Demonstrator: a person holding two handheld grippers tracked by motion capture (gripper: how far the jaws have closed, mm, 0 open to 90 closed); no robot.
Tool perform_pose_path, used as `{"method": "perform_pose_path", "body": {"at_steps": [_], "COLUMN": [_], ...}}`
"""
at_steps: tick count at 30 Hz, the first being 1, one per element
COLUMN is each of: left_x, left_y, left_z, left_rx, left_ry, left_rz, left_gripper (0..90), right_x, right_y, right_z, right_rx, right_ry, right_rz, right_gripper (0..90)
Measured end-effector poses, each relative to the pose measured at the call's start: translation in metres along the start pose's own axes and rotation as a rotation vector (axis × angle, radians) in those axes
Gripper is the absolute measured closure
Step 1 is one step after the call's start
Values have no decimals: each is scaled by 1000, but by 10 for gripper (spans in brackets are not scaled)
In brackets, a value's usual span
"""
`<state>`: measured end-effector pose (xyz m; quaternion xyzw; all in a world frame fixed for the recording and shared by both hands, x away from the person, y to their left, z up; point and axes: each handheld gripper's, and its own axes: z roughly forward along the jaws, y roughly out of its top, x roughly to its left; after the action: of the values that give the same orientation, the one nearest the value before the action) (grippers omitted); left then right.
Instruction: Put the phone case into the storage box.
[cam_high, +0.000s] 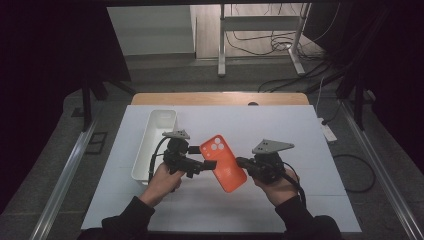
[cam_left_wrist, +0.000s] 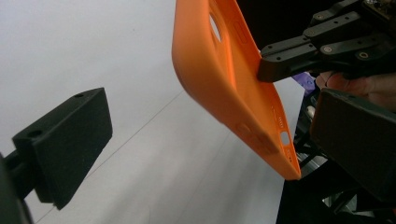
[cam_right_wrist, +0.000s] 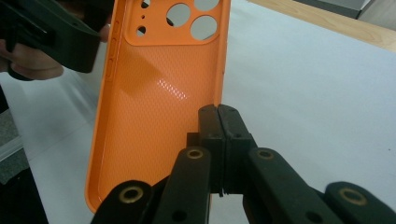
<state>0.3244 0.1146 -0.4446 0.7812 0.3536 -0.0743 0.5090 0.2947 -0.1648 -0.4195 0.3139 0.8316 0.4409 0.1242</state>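
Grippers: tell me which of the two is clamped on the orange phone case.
The right gripper: its jaws are pressed shut on the long edge of the orange phone case. The left gripper stands open, its pads apart on either side of the case.

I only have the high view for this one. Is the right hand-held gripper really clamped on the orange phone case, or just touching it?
Observer: Clamped. In the right gripper view, the right hand-held gripper is shut on one long side wall of the orange phone case.
Operator: And the left one?
Observer: The left hand-held gripper is open. The case hangs between its wide-apart jaws, and neither pad visibly presses on it.
Operator: Which face is turned toward the right one?
Observer: The inner face, with its fine dotted texture.
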Motion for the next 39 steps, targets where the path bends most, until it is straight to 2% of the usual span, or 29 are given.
{"method": "perform_pose_path", "body": {"at_steps": [7,16,18,21,22,23,24,25,33,39], "left_x": [-1,0,1,1,1,2,2,2,6,7], "left_y": [0,-1,-2,-2,-2,-3,-3,-3,-4,-4], "left_z": [4,8,8,9,9,9,9,9,7,7], "left_rx": [4,16,22,36,37,38,38,39,54,61], "left_ry": [-6,-16,-39,-32,-34,-54,-54,-66,-138,-168], "left_rz": [4,-14,-22,-28,-30,-37,-37,-42,-103,-123], "left_gripper": [0,4,7,32,51,115,144,144,461,626], "right_x": [6,10,11,11,10,10,10,10,12,13], "right_y": [1,1,1,1,1,1,1,1,0,0], "right_z": [3,5,5,5,5,5,5,5,6,6], "right_rx": [-3,-9,-9,-10,-10,-9,-9,-8,-10,-14], "right_ry": [13,23,22,21,21,20,20,20,18,13], "right_rz": [-9,-20,-21,-23,-23,-24,-24,-23,-32,-42], "right_gripper": [894,894,894,894,894,894,894,894,894,894]}}
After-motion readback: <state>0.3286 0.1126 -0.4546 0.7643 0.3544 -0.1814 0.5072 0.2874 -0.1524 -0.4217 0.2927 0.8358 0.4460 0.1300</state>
